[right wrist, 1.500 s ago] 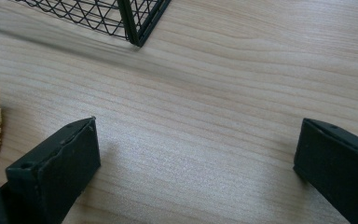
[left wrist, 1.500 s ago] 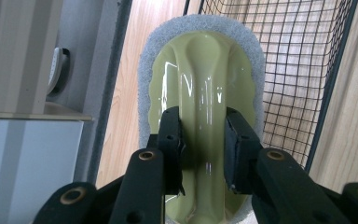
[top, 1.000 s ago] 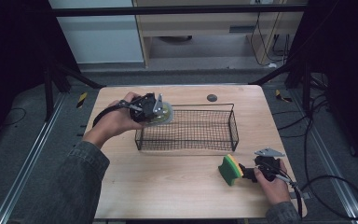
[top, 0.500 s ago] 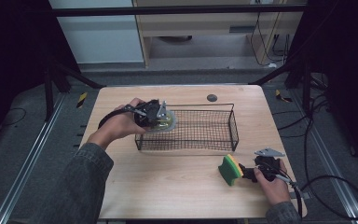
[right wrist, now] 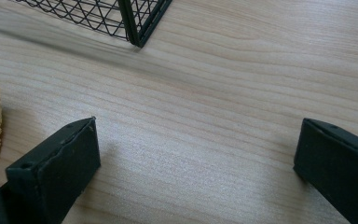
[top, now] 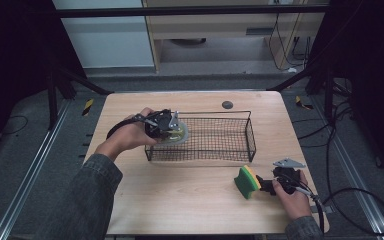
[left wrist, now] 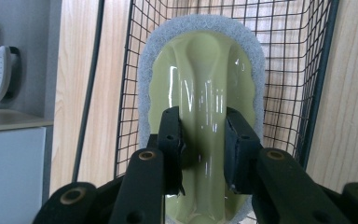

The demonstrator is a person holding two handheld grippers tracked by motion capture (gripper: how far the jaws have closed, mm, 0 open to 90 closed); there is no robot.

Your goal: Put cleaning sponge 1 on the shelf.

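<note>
Scrubber [left wrist: 205, 93] clamped by its green handle ridge in left gripper [top: 167, 127], sitting at the basket's [top: 252, 135] left end, just inside the wire wall. Lower it flat onto the mesh floor, then release; keep jaws off the rim. Rest of the basket is free to the right. Right gripper [right wrist: 196, 154] wide open, holding nothing, near the tabletop's [top: 180, 200] front-right corner, sponge [top: 246, 181] just beside it.

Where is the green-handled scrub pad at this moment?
In the high view the scrub pad sits clamped in the left gripper at the left end of the wire basket.
</note>
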